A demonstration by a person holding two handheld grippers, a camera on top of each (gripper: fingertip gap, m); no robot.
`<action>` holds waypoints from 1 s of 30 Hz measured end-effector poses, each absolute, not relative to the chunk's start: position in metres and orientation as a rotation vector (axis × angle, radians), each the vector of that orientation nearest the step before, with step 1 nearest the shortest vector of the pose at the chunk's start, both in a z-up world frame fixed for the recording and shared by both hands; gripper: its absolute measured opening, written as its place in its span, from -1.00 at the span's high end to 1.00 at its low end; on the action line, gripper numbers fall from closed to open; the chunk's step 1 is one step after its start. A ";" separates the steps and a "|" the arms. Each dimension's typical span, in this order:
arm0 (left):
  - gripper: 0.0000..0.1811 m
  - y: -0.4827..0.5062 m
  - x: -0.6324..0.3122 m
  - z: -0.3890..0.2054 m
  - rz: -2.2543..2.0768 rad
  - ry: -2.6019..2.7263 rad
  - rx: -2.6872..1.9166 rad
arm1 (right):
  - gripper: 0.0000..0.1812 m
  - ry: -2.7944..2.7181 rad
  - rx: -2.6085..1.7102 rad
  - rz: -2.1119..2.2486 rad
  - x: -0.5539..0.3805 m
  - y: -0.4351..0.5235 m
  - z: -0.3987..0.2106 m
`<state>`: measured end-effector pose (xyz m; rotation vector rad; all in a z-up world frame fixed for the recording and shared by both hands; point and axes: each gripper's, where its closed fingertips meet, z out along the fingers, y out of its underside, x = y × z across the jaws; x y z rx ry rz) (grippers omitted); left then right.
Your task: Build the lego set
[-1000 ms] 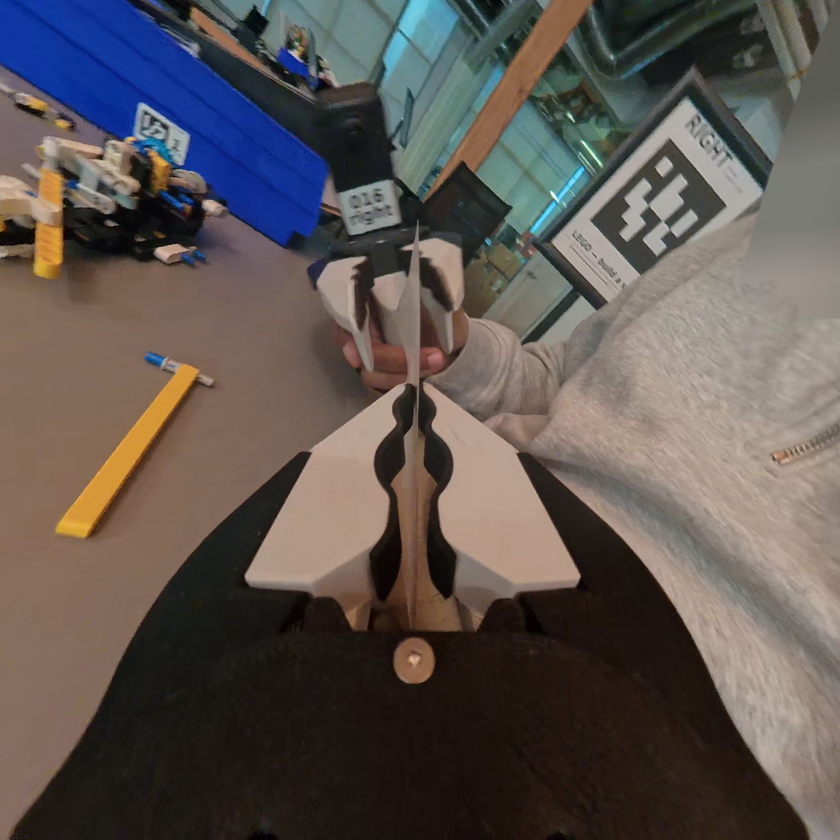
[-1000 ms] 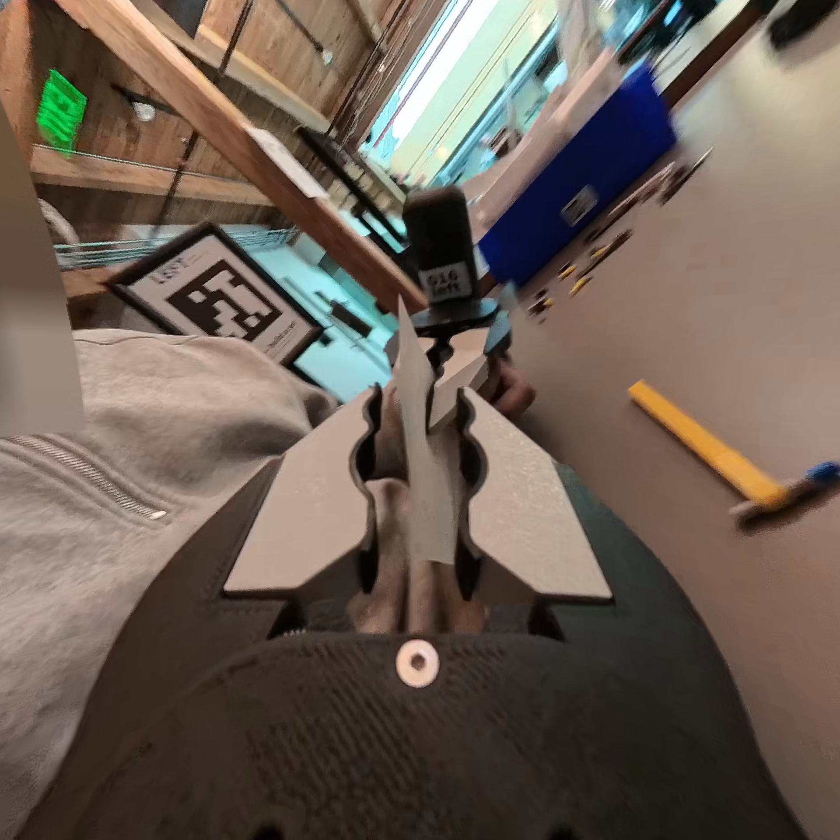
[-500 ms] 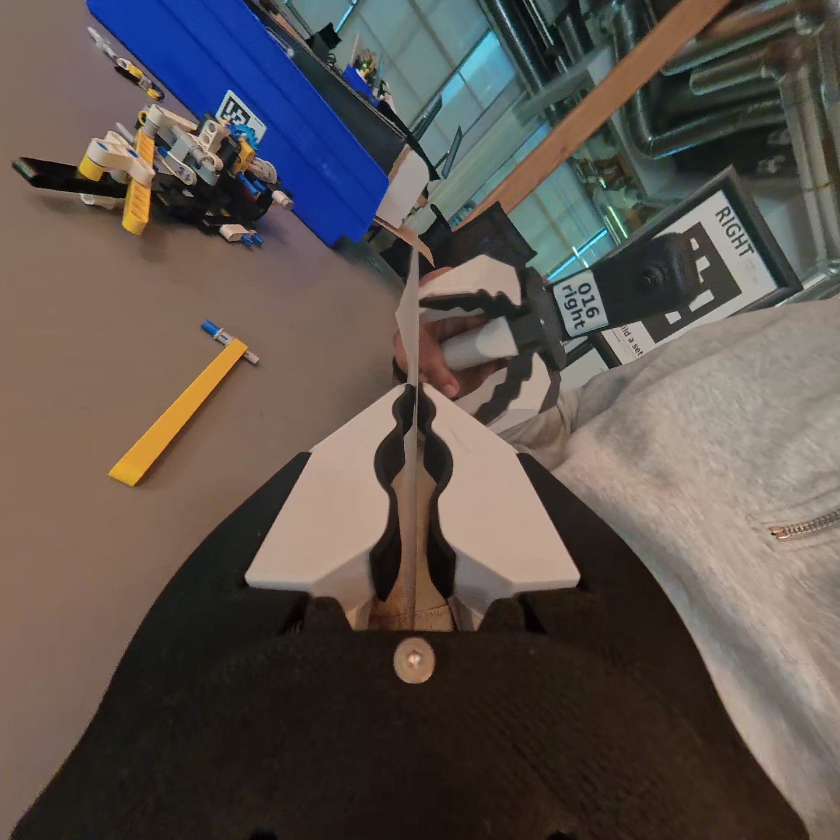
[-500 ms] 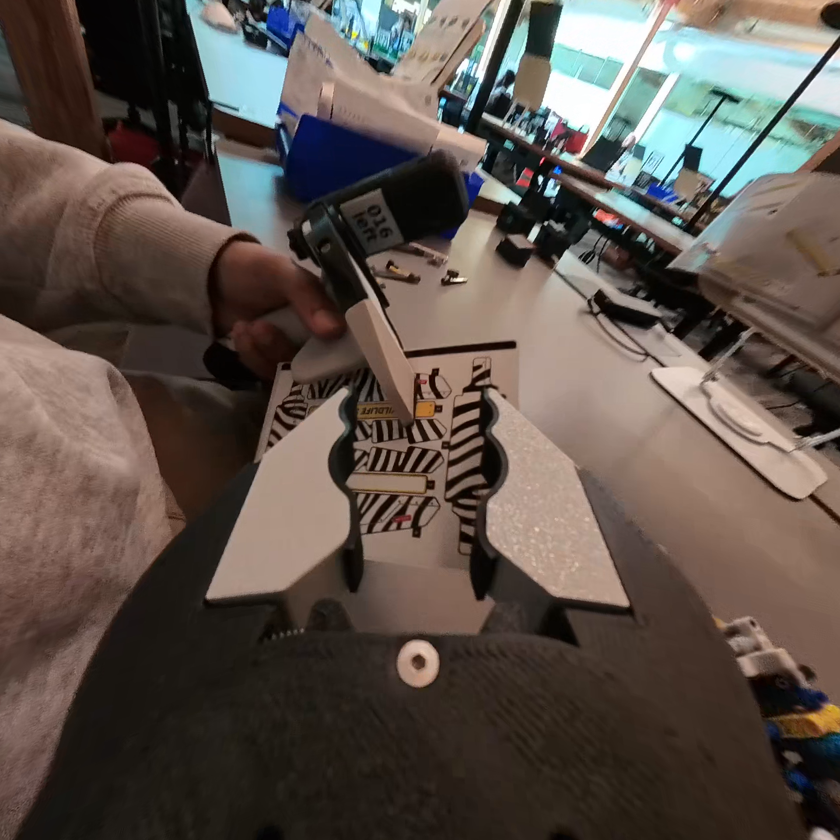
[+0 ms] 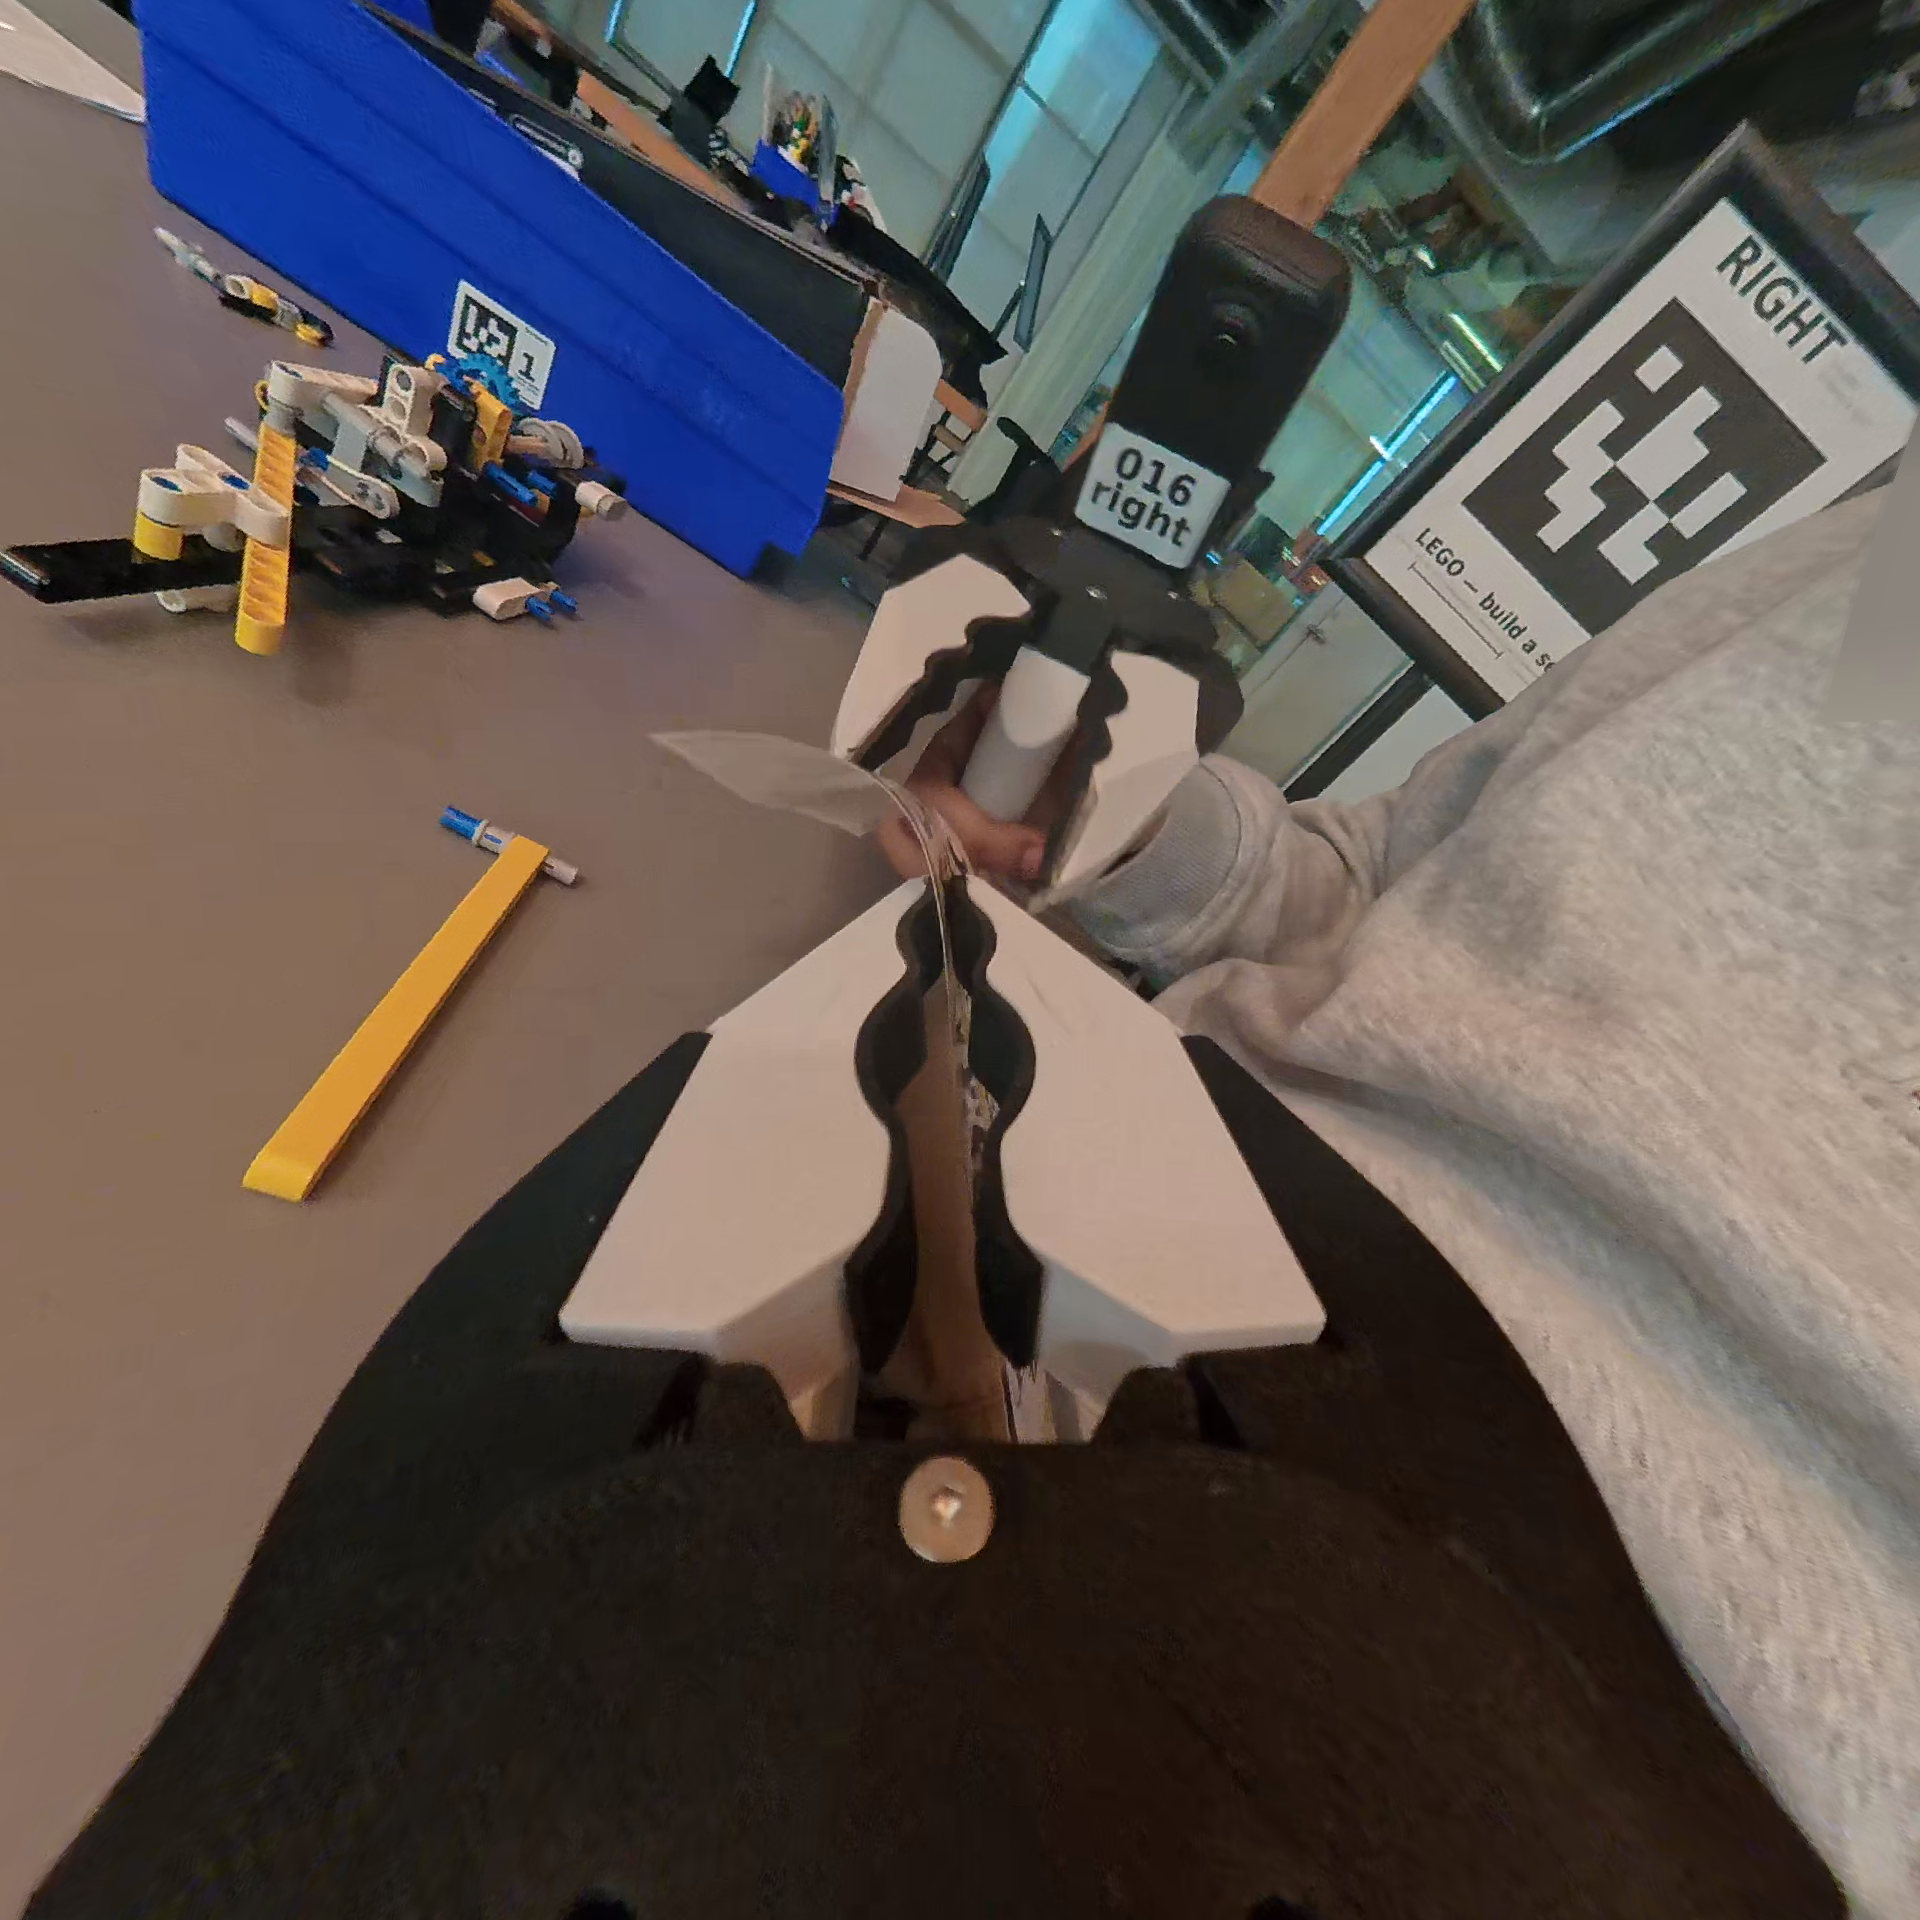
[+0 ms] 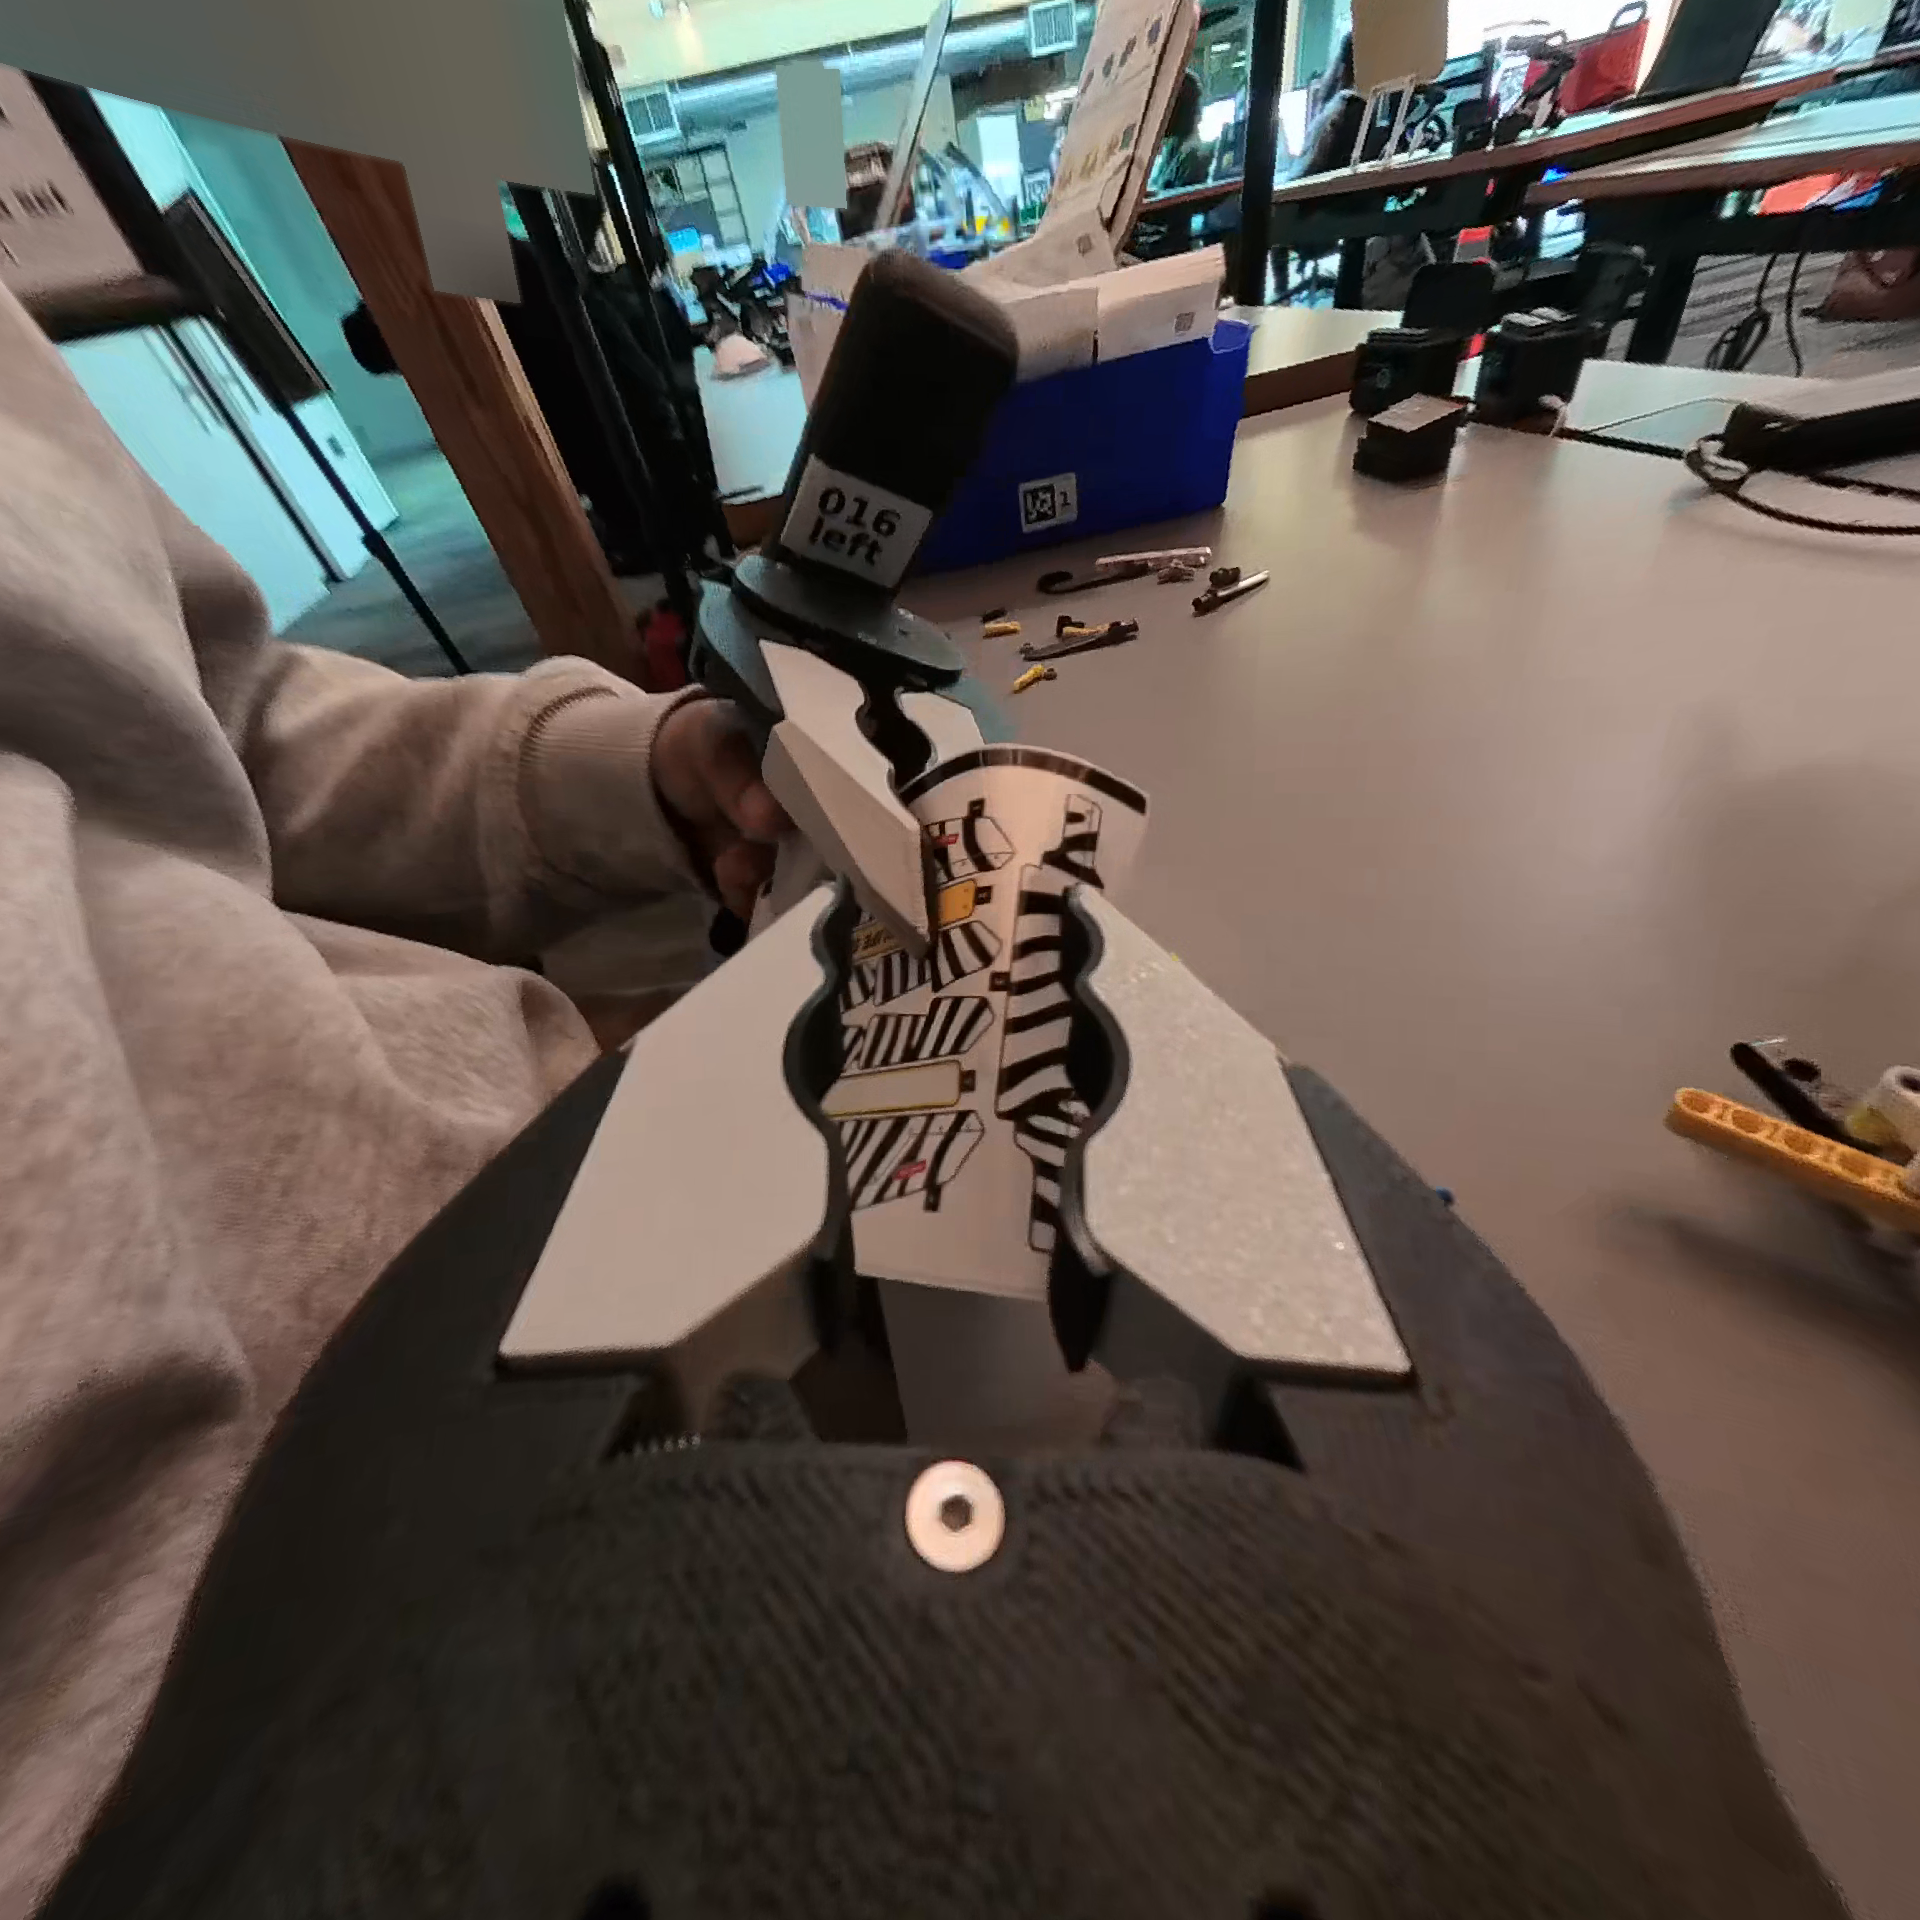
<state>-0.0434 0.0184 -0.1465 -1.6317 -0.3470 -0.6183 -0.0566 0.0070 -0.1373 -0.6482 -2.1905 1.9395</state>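
My left gripper (image 5: 940, 888) is shut on a sticker sheet (image 5: 790, 777), seen edge-on, with its top curling left. In the right wrist view the sheet (image 6: 940, 1049) shows its zebra-striped face, and the left gripper (image 6: 914, 920) pinches it at the upper left. My right gripper (image 6: 956, 899) is open, with the sheet standing loose in the gap between its fingers. It also shows in the left wrist view (image 5: 951, 816), just behind the sheet. A partly built lego model (image 5: 343, 488) sits on the grey table (image 5: 156, 935) at the far left.
A long yellow beam (image 5: 400, 1023) with a blue pin (image 5: 468, 826) lies on the table left of my grippers. A blue bin (image 5: 468, 239) stands behind the model. Small loose parts (image 6: 1122, 603) lie near the bin. A person's grey sleeve (image 5: 1558, 987) fills the right side. Both grippers' tips are close together, under 4 cm apart. The partly built lego model (image 5: 343, 488) is about 20 cm from both grippers' fingertips.
My right gripper has opened and swung round to face the sheet's printed side. The sheet's top has curled over to the left. My left gripper has kept its hold.
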 end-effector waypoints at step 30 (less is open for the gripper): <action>0.99 0.016 -0.044 -0.137 -0.822 -0.423 -1.522 | 0.67 -2.265 -0.650 2.003 -0.052 0.007 -0.144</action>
